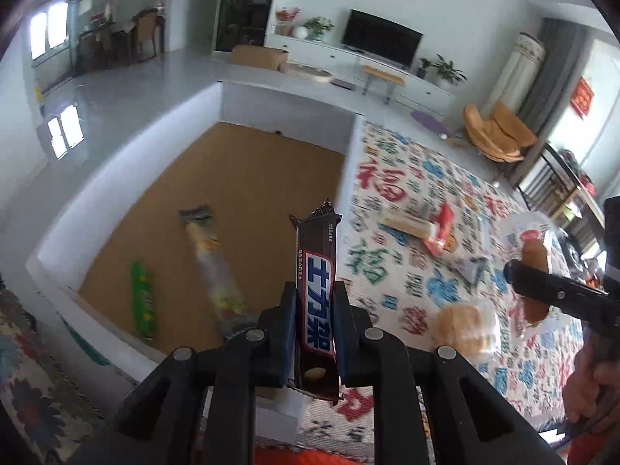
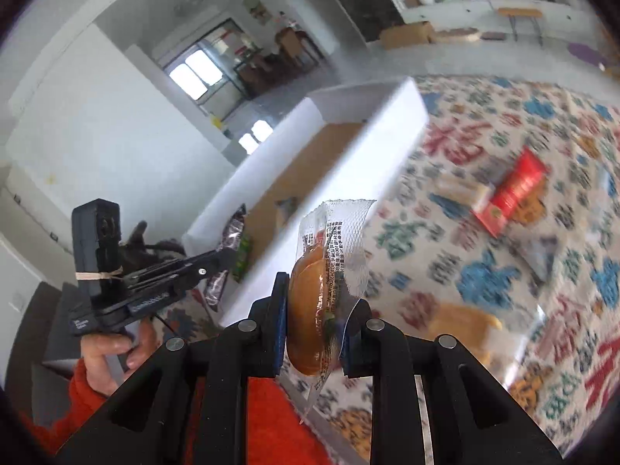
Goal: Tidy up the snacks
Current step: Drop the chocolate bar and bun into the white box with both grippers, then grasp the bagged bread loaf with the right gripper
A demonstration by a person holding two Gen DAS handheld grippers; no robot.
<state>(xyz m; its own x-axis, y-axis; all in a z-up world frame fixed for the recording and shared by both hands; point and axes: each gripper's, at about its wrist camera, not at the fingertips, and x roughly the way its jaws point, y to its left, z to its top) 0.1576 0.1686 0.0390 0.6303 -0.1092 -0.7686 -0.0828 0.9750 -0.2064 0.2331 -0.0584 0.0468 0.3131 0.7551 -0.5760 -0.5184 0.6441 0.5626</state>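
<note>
Both claws are clamped on snacks: the left claw (image 1: 314, 310) pinches a dark chocolate bar (image 1: 316, 271) upright above the near edge of the white box (image 1: 128, 155), and the right claw (image 2: 317, 321) squeezes a clear-wrapped brown bun (image 2: 310, 310) over the patterned cloth (image 2: 484, 271). Inside the box, on its brown floor, lie a green packet (image 1: 143, 302) and a long yellowish packet (image 1: 213, 263), while a red packet (image 1: 441, 228) and another wrapped bun (image 1: 463, 327) rest on the cloth beside it
</note>
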